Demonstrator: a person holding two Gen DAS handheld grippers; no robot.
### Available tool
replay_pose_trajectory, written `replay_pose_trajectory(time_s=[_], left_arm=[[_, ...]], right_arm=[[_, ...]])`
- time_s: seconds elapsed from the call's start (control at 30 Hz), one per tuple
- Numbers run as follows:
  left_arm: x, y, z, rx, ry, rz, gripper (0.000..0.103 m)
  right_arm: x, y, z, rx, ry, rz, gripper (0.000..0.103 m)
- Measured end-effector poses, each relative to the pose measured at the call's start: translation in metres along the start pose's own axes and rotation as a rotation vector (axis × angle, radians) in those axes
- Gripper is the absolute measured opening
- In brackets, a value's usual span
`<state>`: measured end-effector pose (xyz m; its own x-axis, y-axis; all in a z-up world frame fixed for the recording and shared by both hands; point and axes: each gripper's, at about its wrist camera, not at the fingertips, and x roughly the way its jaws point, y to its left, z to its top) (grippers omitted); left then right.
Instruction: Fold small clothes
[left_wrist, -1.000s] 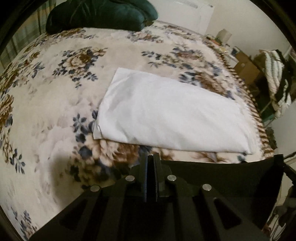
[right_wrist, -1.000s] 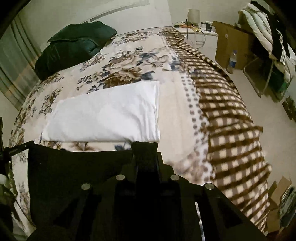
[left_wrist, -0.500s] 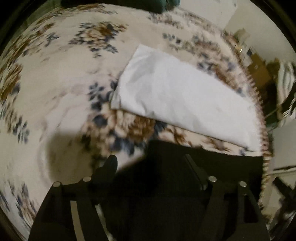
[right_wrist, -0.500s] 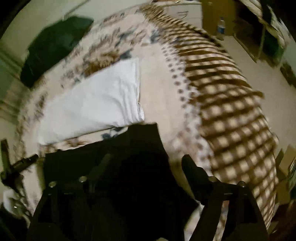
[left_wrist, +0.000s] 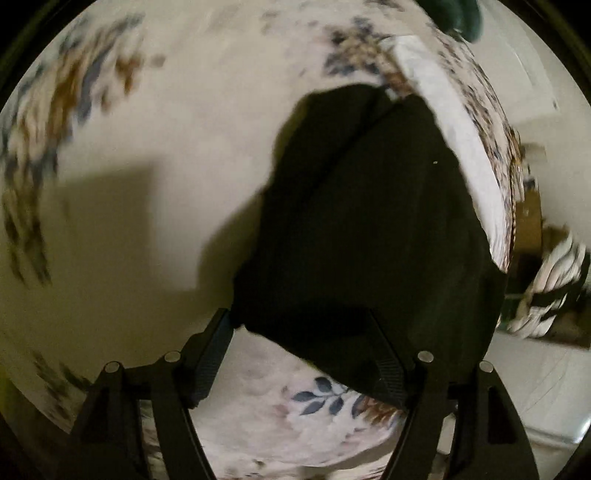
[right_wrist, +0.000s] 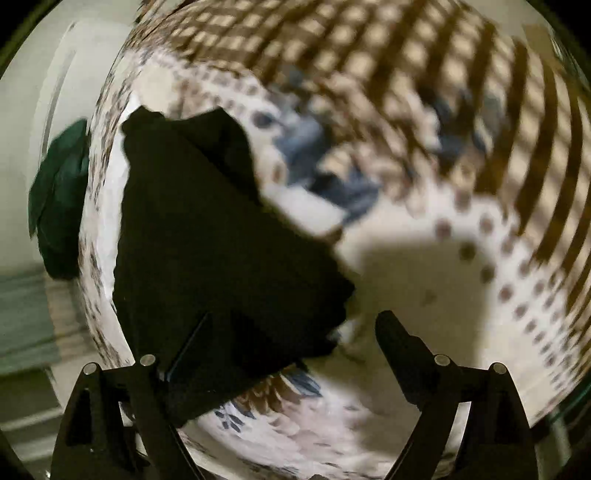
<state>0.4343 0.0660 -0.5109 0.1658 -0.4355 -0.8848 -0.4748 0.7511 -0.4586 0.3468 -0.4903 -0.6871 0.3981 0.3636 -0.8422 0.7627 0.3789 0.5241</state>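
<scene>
Both grippers have swung down close over the bed since a second ago, their jaws now spread wide where they had been pressed together.

On the floral bedspread (left_wrist: 177, 122) a black garment (left_wrist: 369, 229) lies loose in front of the left gripper (left_wrist: 301, 354), its near edge draped over the right-hand finger; in the right wrist view the same cloth covers the left-hand finger of the right gripper (right_wrist: 291, 343). Neither pair of jaws grips anything. A folded white garment (left_wrist: 458, 133) lies just beyond the black one, and a dark green pillow (right_wrist: 59, 199) sits farther off.
</scene>
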Motion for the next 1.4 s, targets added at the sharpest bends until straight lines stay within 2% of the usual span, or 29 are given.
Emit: replay_pose_trajectory(time_s=[0.13,0.23,0.37,0.4,0.43,0.47,0.5,0.57,0.67,0.73,0.83,0.87,0.9,0.93,0.97,1.0,1.13,1.2,1.23,1.27,1.3,1.33,1.4], left_arm=[[0.016,0.016,0.003,-0.157,-0.021,-0.082,0.072],[0.026,0.025,0.006,-0.274,-0.015,-0.178,0.072],[0.038,0.022,0.016,-0.274,-0.063,-0.19,0.071],[0.039,0.019,0.018,-0.263,-0.078,-0.186,0.07],[0.038,0.014,0.021,-0.233,-0.103,-0.17,0.062],[0.035,0.011,0.023,-0.2,-0.125,-0.156,0.055],[0.029,0.009,0.024,-0.165,-0.148,-0.142,0.041],[0.023,0.01,0.032,-0.14,-0.165,-0.14,0.035],[0.029,0.015,0.043,-0.116,-0.136,-0.13,0.036],[0.024,0.003,0.044,-0.033,-0.118,-0.079,0.04],[0.002,-0.02,0.031,0.095,-0.121,0.028,0.041],[-0.005,-0.027,0.025,0.132,-0.128,0.064,0.042],[-0.012,-0.037,0.018,0.177,-0.143,0.111,0.051],[-0.016,-0.043,0.013,0.207,-0.158,0.144,0.067],[-0.016,-0.053,0.01,0.236,-0.173,0.175,0.075],[-0.015,-0.063,0.007,0.272,-0.186,0.192,0.081],[0.011,-0.101,0.007,0.39,-0.223,0.246,0.091],[0.034,-0.108,0.015,0.403,-0.192,0.274,0.091],[0.043,-0.107,0.019,0.404,-0.18,0.28,0.091],[0.051,-0.106,0.022,0.41,-0.173,0.292,0.093],[0.059,-0.101,0.024,0.417,-0.164,0.3,0.101],[0.066,-0.094,0.027,0.414,-0.147,0.293,0.103],[0.07,-0.087,0.029,0.405,-0.132,0.281,0.103]], right_arm=[[0.019,-0.006,-0.004,0.027,0.027,0.061,0.091],[0.033,-0.012,0.0,0.088,0.05,0.175,0.091],[0.049,-0.021,0.01,0.176,0.046,0.323,0.092],[0.051,-0.022,0.01,0.188,0.034,0.354,0.092],[0.052,-0.021,0.01,0.19,0.021,0.358,0.091],[0.051,-0.02,0.009,0.192,0.003,0.365,0.079],[0.048,-0.019,0.009,0.191,-0.013,0.366,0.053],[0.041,-0.019,0.011,0.201,-0.032,0.36,0.043],[0.039,-0.025,0.012,0.212,-0.052,0.37,0.04],[0.042,-0.025,0.011,0.181,-0.052,0.384,0.043],[0.041,-0.024,0.012,0.146,-0.052,0.394,0.059],[0.043,-0.023,0.012,0.152,-0.054,0.412,0.068],[0.047,-0.023,0.012,0.159,-0.061,0.422,0.074],[0.051,-0.02,0.012,0.166,-0.07,0.435,0.077],[0.055,-0.018,0.014,0.17,-0.076,0.442,0.078],[0.059,-0.015,0.015,0.173,-0.085,0.442,0.079],[0.067,-0.002,0.016,0.199,-0.157,0.438,0.078],[0.066,0.003,0.012,0.195,-0.188,0.417,0.065],[0.064,0.005,0.01,0.197,-0.198,0.403,0.054],[0.063,0.006,0.008,0.2,-0.198,0.403,0.053],[0.062,0.007,0.007,0.197,-0.196,0.402,0.053],[0.062,0.008,0.008,0.191,-0.187,0.4,0.053],[0.065,-0.001,0.015,0.204,-0.161,0.412,0.059]])
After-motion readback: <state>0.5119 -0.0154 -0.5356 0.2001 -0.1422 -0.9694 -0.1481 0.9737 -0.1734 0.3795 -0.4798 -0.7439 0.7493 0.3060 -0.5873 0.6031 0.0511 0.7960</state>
